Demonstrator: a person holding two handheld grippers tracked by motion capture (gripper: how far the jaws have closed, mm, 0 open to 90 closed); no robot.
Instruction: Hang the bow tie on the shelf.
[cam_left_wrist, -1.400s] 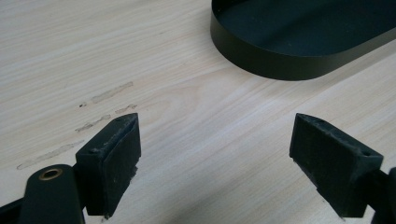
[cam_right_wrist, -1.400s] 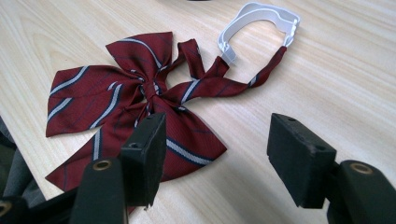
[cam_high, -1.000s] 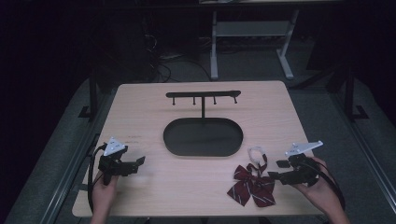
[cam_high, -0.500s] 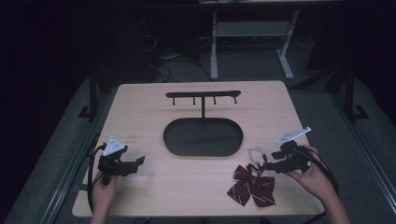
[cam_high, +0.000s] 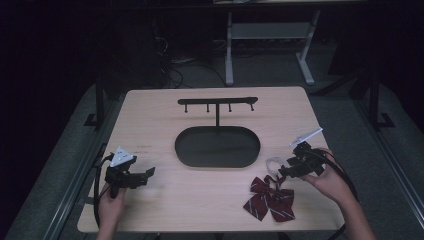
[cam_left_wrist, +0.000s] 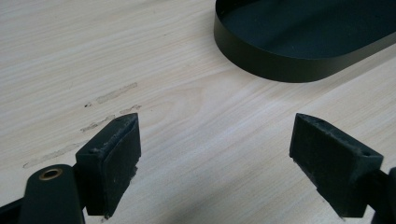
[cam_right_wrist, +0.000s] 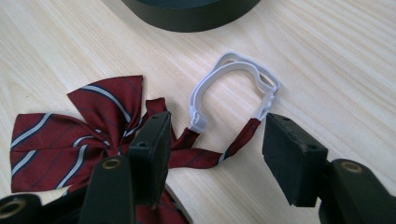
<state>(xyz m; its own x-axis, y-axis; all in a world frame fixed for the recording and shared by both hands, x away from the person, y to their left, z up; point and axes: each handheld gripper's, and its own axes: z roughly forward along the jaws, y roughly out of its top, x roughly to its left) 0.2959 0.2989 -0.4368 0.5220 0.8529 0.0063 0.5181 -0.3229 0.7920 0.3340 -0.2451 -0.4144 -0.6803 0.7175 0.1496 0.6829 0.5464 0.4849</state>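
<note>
**Striped bow tie waiting by the right tool**

Maroon bow tie (cam_high: 269, 200) is lying flat near the bench's (cam_high: 150, 115) near-right edge, its white clip loop (cam_right_wrist: 233, 86) pointing far toward the black hook stand (cam_high: 217, 145). Right tool (cam_right_wrist: 212, 147) is hovering spread around the straps, likely lining up a grasp. Left tool (cam_left_wrist: 215, 161) is idling, spread, over bare wood.

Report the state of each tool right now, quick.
Left tool: open, holding nothing, over bare table.
Right tool: open, holding nothing, jaws either side of the bow tie's strap ends below the white clip.
</note>
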